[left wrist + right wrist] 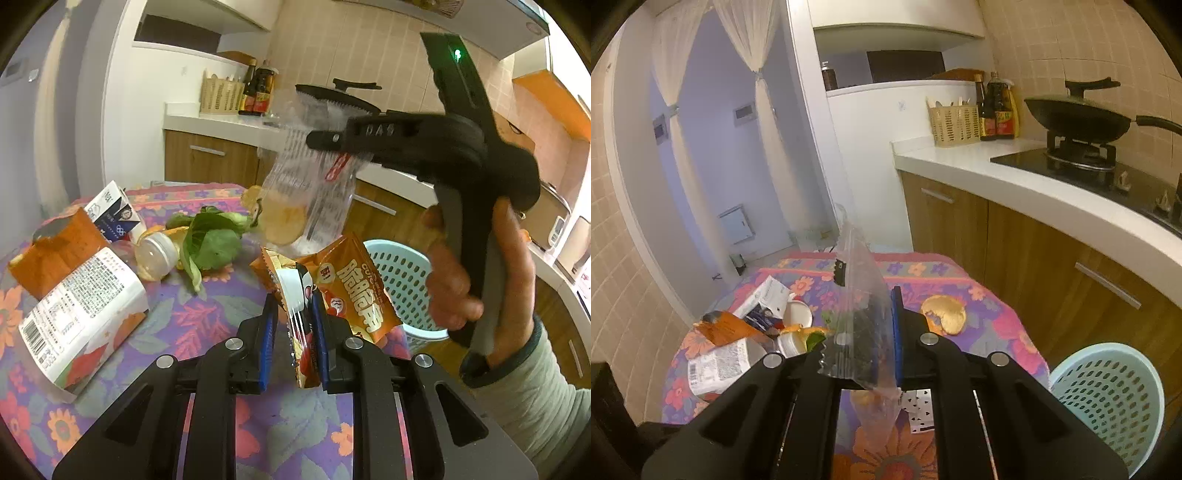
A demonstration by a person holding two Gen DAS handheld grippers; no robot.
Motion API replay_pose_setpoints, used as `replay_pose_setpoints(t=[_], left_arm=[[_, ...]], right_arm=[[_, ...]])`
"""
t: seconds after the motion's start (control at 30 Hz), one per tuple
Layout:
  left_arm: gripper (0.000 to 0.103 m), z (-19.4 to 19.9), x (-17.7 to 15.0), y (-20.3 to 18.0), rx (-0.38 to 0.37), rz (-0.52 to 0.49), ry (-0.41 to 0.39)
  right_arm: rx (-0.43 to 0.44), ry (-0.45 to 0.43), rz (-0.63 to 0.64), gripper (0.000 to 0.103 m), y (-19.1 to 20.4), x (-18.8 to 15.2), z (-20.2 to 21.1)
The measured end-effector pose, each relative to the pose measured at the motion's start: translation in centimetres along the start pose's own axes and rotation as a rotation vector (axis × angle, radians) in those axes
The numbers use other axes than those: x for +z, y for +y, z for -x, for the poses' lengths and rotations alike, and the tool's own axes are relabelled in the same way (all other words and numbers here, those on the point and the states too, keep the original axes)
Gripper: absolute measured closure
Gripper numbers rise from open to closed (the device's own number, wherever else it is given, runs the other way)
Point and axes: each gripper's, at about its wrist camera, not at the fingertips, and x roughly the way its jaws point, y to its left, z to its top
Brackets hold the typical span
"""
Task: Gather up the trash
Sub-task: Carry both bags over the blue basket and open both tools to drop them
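While both grippers already carry rubbish, the step in hand looks like the carry to the bin. Nearest in the left wrist view, the left gripper has its blue pads pinched on the crumpled edge of an orange snack packet, which hangs just above the flowered tablecloth. Beyond it, the right gripper is held up in the person's right hand, its fingers closed on the top of a clear plastic bag that dangles free; the right wrist view shows the same clear bag clamped between the pads.

The pale blue basket stands off the table's edge, low and to the right, so the next move probably calls for swinging each load past the rim of the table and letting go over the basket's open mouth. The air above the basket looks free, though the cupboards stand close behind it.

Farther back on the cloth, a carton, a small jar, green leaves and peel remain to be gathered.
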Motion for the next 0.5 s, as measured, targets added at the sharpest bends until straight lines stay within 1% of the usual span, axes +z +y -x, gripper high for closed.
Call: replay_pose_setpoints(t=[0.07, 0.17, 0.2, 0.23, 0.33, 0.4, 0.5], left_arm=[[0.086, 0.2, -0.3, 0.0, -0.001, -0.003, -0.004], [0.086, 0.7, -0.3, 0.3, 0.002, -0.001, -0.011], [0.086, 0.9, -0.3, 0.5, 0.006, 0.002, -0.015], [0.086, 1.1, -0.3, 0.8, 0.01, 0.007, -0.02], [0.086, 1.8, -0.3, 1.5, 0.017, 0.028, -0.037], [0.086, 2.5, -0.1, 2.0, 0.024, 0.042, -0.051], [0.086, 2.9, 0.4, 2.2, 0.026, 0.051, -0.065]], right_arm=[[-0.02, 0.043, 0.006, 0.099, 0.1, 0.1, -0.2], [-0.044, 0.136, 0.045, 0.099, 0.5, -0.2, -0.5], [-0.057, 0.18, 0.069, 0.099, 0.7, -0.4, -0.5], [-0.061, 0.196, 0.078, 0.099, 0.6, -0.7, -0.3], [-0.076, 0.216, 0.105, 0.099, 0.4, -0.9, 1.0], [-0.071, 0.216, 0.11, 0.099, 0.2, -0.9, 2.2], [-0.069, 0.181, 0.092, 0.099, -0.7, -1.1, 4.1]])
